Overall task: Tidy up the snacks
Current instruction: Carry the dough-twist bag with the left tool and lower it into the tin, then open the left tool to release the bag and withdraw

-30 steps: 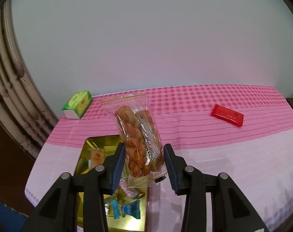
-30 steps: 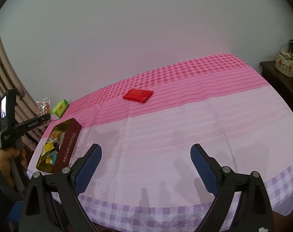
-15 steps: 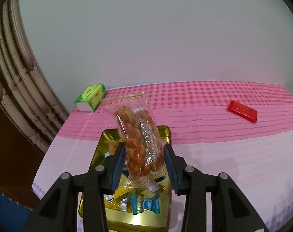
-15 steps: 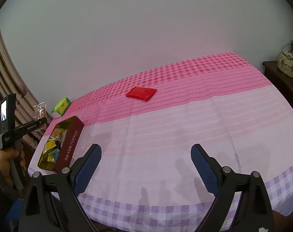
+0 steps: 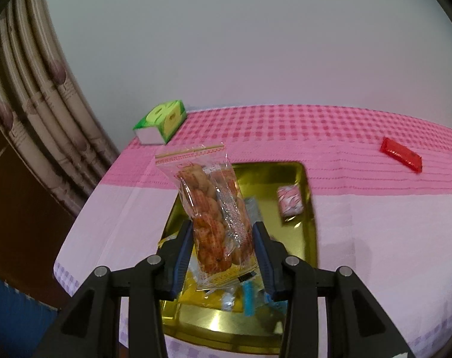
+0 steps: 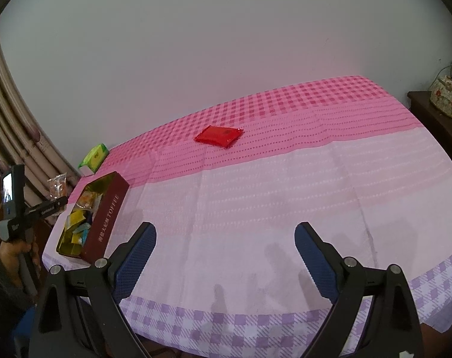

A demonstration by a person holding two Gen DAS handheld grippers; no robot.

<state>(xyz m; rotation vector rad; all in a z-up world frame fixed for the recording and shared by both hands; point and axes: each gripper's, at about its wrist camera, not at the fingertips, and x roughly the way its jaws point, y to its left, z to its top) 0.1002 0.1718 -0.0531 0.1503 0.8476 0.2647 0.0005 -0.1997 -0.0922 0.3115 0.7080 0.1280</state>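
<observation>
My left gripper (image 5: 223, 232) is shut on a clear bag of orange twisted snacks (image 5: 211, 208), held upright over the gold inside of the toffee tin (image 5: 297, 170). Several wrapped sweets lie in the tin, a pink one (image 5: 290, 204) among them. In the right wrist view the same tin (image 6: 106, 208) sits at the table's left edge, and the left gripper (image 6: 51, 205) holds the bag (image 6: 58, 186) beside it. A red flat packet (image 6: 220, 135) lies on the checked cloth farther back. My right gripper (image 6: 224, 256) stands open above bare cloth, holding nothing.
A green tissue box (image 5: 161, 120) sits at the back left corner by the curtain (image 5: 32, 95). A dark side cabinet with a floral bag (image 6: 445, 98) stands to the right of the table. A person's hand (image 6: 14, 253) grips the left tool's handle.
The left gripper has carried the snack bag forward and down over the tin, which now lies centred under the bag. The right gripper has stayed where it was.
</observation>
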